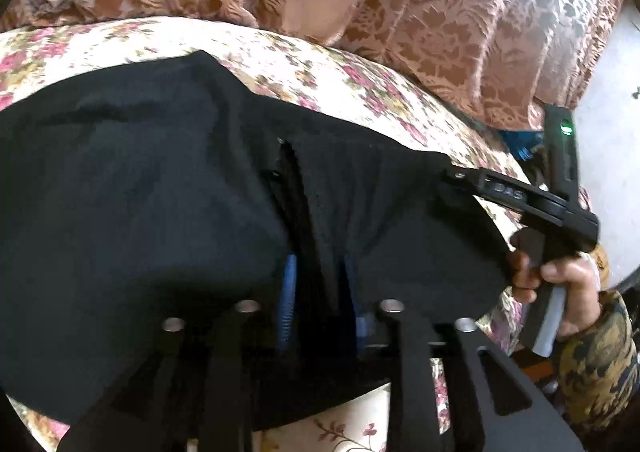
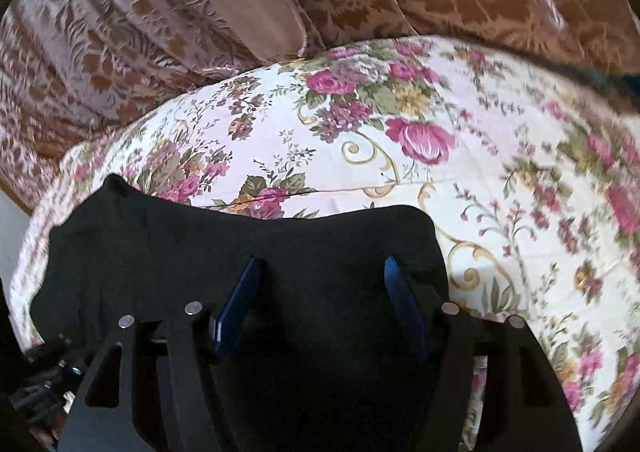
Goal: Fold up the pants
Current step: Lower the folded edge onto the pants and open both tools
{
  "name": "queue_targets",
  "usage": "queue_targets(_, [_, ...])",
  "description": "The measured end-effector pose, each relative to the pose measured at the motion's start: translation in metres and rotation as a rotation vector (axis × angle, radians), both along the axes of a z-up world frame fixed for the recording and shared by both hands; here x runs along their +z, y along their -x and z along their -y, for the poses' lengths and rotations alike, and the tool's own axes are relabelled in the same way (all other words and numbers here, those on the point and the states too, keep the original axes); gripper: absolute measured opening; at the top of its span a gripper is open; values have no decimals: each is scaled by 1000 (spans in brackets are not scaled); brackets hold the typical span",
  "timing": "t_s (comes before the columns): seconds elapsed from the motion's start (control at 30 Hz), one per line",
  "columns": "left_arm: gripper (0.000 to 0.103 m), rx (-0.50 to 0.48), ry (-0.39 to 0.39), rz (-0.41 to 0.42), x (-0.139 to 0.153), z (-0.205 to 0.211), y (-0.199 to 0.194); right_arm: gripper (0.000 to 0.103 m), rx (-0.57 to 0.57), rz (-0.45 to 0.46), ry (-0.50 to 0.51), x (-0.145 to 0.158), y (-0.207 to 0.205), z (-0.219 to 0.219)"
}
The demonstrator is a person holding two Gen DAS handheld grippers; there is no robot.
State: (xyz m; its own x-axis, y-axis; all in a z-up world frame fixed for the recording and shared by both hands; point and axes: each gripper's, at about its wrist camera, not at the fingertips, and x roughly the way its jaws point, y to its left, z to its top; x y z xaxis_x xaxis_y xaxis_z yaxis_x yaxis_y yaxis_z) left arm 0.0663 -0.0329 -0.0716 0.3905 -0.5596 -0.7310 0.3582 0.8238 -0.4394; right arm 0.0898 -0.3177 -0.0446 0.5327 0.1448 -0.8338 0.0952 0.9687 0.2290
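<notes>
1. Pants (image 1: 140, 192), black, lie spread on the floral bedsheet (image 2: 460, 180) of the bed, long axis running across both views.
2. Left gripper (image 1: 320, 280) hangs directly over a ridge of cloth that rises between its narrowly parted blue fingers (image 1: 289, 292); I cannot tell whether they pinch it.
3. Right gripper (image 2: 324, 300) stands wide, nothing held, over the garment's edge.
4. Only the left view shows the person's hand (image 1: 560, 284) on the right tool; only the right view shows bare sheet beyond.
</notes>
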Motion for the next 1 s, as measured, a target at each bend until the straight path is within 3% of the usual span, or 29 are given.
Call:
queue_targets(0.07, [40,27,22,1,3,-9,3,66,11,62,-12,14,4,-6])
queue_targets(0.17, [40,61,29,4,6,-23,6,59,152,111,-95,32,8,-35])
queue_targets(0.23, [40,76,26,12,8,-29,9,44,241,108,-116,34,7,-59])
queue_targets(0.3, [40,96,7,24,11,-33,13,35,316,91,-141,32,4,-84])
queue_targets(0.43, [40,140,-64,51,16,-41,17,35,383,33,-140,14,-6,-124])
queue_targets(0.53, [42,176,-95,60,18,-50,20,37,385,-16,-71,-8,-12,-144])
queue_targets(0.57, [51,189,-104,65,19,-53,21,37,381,-16,-59,-11,-12,-145])
queue_targets(0.63, [56,210,-110,74,21,-59,24,37,375,-3,-34,-15,-10,-149])
queue_targets(0.8, [56,249,-132,89,27,-71,30,38,350,10,-22,-5,-3,-148])
queue_targets(0.9, [56,266,-145,98,31,-79,34,49,325,38,-60,7,7,-145])
queue_targets(1.0, [62,297,-180,117,34,-85,39,49,330,60,-88,17,23,-143])
